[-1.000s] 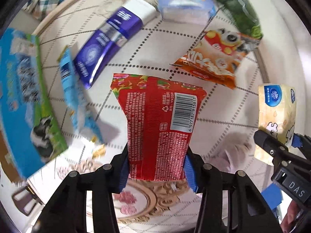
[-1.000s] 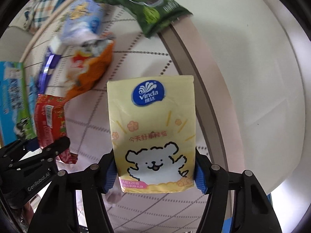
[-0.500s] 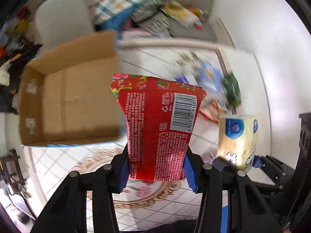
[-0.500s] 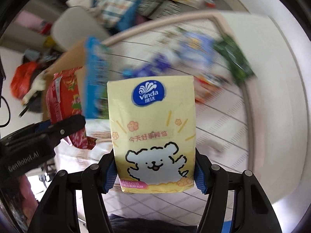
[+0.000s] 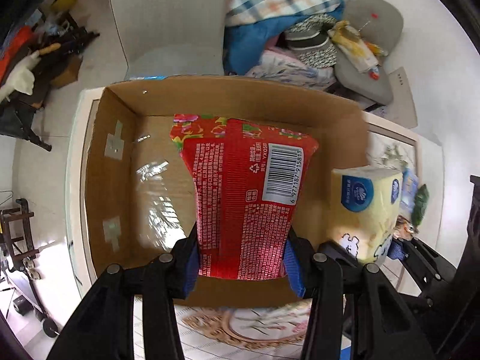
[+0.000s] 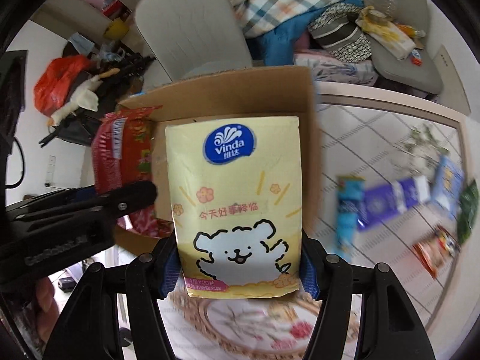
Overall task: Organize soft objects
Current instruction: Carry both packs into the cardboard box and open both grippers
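Observation:
My left gripper (image 5: 241, 259) is shut on a red tissue pack (image 5: 249, 186) with a barcode and holds it over the open cardboard box (image 5: 114, 162). My right gripper (image 6: 238, 267) is shut on a yellow Vinda tissue pack (image 6: 237, 198) with a white bear, held at the box's right wall (image 6: 309, 114). The yellow pack also shows in the left wrist view (image 5: 364, 210), and the red pack in the right wrist view (image 6: 123, 156). The box floor looks empty.
Several soft packs lie on the table to the right: a light blue one (image 6: 346, 216), a purple one (image 6: 390, 204), a green one (image 6: 468, 210) and an orange one (image 6: 435, 249). A grey chair (image 5: 171, 21) and piled clothes (image 5: 276, 6) stand behind the box.
Both grippers have swung left with their packs, away from the packs on the table, and now hang at the cardboard box. Both grips are unchanged.

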### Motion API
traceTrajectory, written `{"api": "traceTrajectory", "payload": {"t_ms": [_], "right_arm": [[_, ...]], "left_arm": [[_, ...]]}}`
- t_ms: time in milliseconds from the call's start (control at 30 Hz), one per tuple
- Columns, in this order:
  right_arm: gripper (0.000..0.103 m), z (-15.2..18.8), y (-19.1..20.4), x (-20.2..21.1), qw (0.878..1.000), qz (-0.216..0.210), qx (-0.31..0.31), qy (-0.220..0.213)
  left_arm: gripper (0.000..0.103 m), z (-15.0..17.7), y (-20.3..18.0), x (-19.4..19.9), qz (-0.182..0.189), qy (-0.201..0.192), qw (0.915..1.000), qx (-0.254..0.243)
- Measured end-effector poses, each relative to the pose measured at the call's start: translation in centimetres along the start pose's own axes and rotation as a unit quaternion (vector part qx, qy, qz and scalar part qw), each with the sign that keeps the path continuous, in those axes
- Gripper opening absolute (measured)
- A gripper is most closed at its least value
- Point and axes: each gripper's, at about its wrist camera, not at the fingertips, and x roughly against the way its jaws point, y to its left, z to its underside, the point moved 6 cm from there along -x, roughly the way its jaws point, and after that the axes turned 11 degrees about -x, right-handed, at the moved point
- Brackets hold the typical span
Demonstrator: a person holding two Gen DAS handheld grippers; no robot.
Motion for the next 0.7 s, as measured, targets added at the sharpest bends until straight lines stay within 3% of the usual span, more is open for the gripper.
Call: {"api": "traceTrajectory", "payload": {"t_ms": [233,500,567,600,667,700], "right_arm": [[0.066,-3.3,1.7,-8.3,0.999,0.034,-0.004,0.033],[0.067,-4.9,2.5,-12.3,0.998,0.051,-0.006,0.031],[0.069,-5.2,2.8,-12.6,0.998,0.058,0.0,0.023],[0.076,-5.2,2.8,-12.6,0.998,0.063,0.001,0.02],[0.082,-5.4,2.9,-12.5,0.998,0.063,-0.005,0.019],[0.082,-5.2,3.0,-12.3,0.998,0.062,-0.006,0.018]], "left_arm": [[0.045,-2.5,3.3,-5.7,0.045,0.052,0.9976,-0.002],[0.046,-4.8,3.4,-8.8,0.058,0.08,0.995,-0.014],[0.053,-5.0,3.4,-9.0,0.06,0.082,0.9946,-0.015],[0.056,-5.1,3.5,-8.8,0.057,0.078,0.9952,-0.017],[0.075,-5.0,3.5,-8.2,0.042,0.07,0.9962,-0.029],[0.079,-4.9,3.8,-7.9,0.036,0.065,0.9967,-0.032]]}}
